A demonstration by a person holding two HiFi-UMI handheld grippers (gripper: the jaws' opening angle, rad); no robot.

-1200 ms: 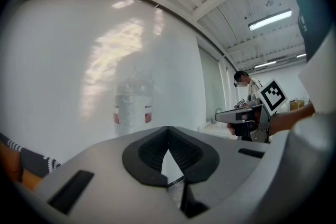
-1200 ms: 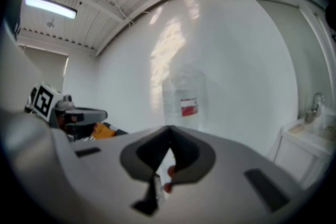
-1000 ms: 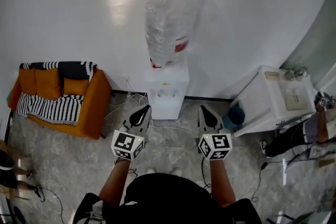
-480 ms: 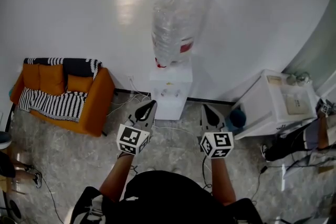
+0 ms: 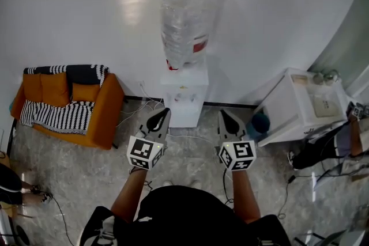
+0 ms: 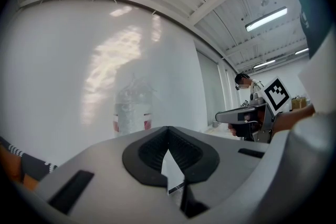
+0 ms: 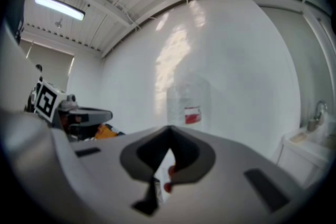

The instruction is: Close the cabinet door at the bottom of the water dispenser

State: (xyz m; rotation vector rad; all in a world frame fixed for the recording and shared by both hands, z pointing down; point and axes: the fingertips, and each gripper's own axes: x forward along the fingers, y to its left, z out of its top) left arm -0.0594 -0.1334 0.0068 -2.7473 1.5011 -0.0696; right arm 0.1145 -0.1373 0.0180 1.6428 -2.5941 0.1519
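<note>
Head view, looking steeply down: a tall white box-shaped water dispenser (image 5: 183, 95), topped by a clear plastic bottle (image 5: 185, 26), stands upright against the white wall (image 5: 75, 8), its long axis vertical and its front facing the person. Its white bottom cabinet door (image 5: 183, 118) appears flush with that front, with no leaf swung out. The closing looks done, though the angle foreshortens it. The left gripper (image 5: 166, 110) and right gripper (image 5: 221, 112) hover just short of it, jaws pressed together, gripping nothing.
</note>
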